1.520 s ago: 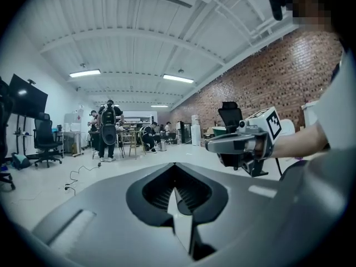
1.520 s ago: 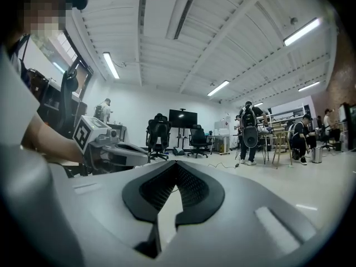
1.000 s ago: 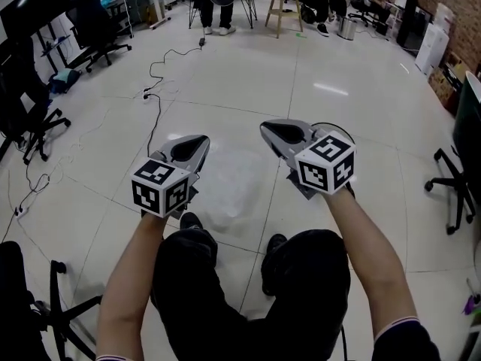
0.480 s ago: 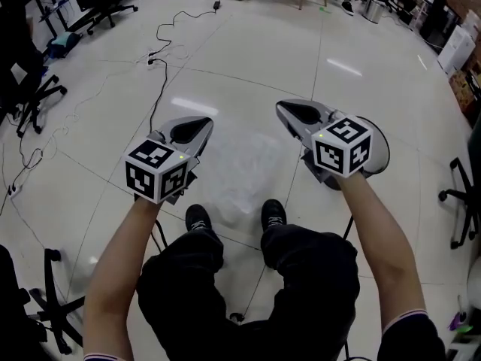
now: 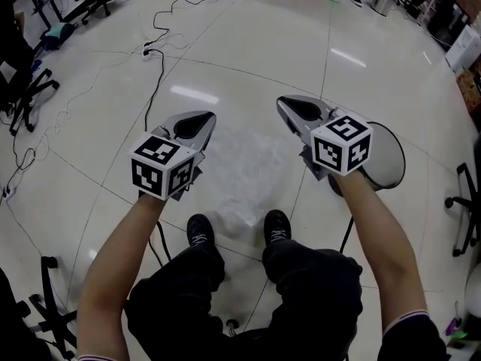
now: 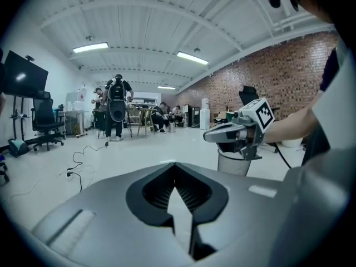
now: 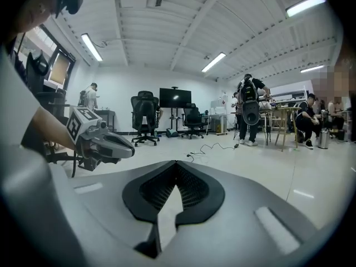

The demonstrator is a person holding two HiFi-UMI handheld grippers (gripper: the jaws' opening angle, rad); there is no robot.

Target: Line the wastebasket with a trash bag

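A thin clear trash bag (image 5: 248, 175) hangs between my two grippers, down to the floor in front of the person's shoes. My left gripper (image 5: 203, 117) is shut and seems to pinch the bag's left upper edge. My right gripper (image 5: 282, 102) is shut and seems to pinch the right upper edge. The round mesh wastebasket (image 5: 387, 156) stands on the floor at the right, partly hidden behind my right gripper and forearm. In the left gripper view the jaws (image 6: 176, 164) meet at the tips, and the right gripper (image 6: 208, 138) floats above the wastebasket (image 6: 233, 163). The right gripper view shows closed jaws (image 7: 177, 163) and the left gripper (image 7: 130, 151).
A black cable (image 5: 154, 89) runs from a power strip (image 5: 146, 51) across the tiled floor at the left. Office chairs stand at the left (image 5: 30, 96) and right (image 5: 470, 201) edges. People and tables (image 6: 117, 104) are far off across the room.
Both grippers have come lower and nearer to the floor with the bag between them. The wastebasket has come into sight behind the right gripper. The person's shoes now show below the bag.
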